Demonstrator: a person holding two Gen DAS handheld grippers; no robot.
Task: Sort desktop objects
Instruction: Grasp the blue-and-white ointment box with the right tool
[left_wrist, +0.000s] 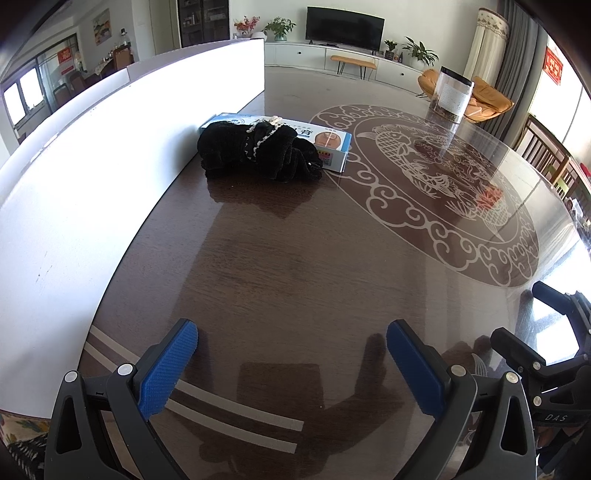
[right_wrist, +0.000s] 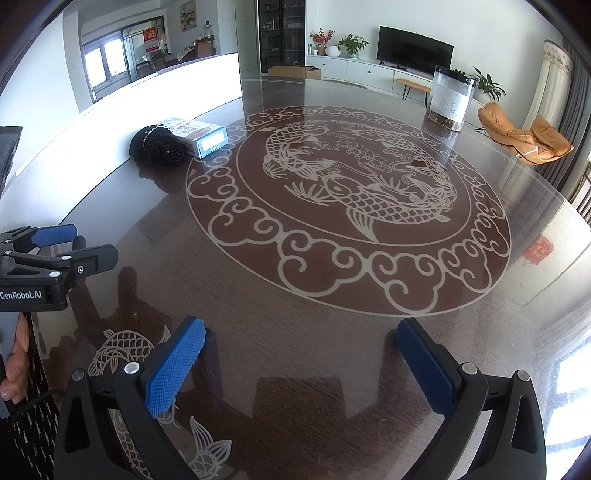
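My left gripper (left_wrist: 291, 354) hangs spread wide over the dark table (left_wrist: 295, 266), nothing between its blue pads (left_wrist: 168, 369). My right gripper (right_wrist: 301, 360) is parted just as wide, likewise empty, low over the near edge. Ahead and to my left, against the white board (left_wrist: 110, 155), lies a black fabric bundle (left_wrist: 255, 151) with a pale bead string across it, resting partly on a blue and white carton (left_wrist: 328, 140). Well apart, at the far right, stands a clear jar (right_wrist: 448, 98) with a dark lid. I judge the bundle soft and light, best pinched through its thick middle fold. The carton looks light but stiff; I would take it across its narrow sides. The jar seems smooth, possibly slippery.
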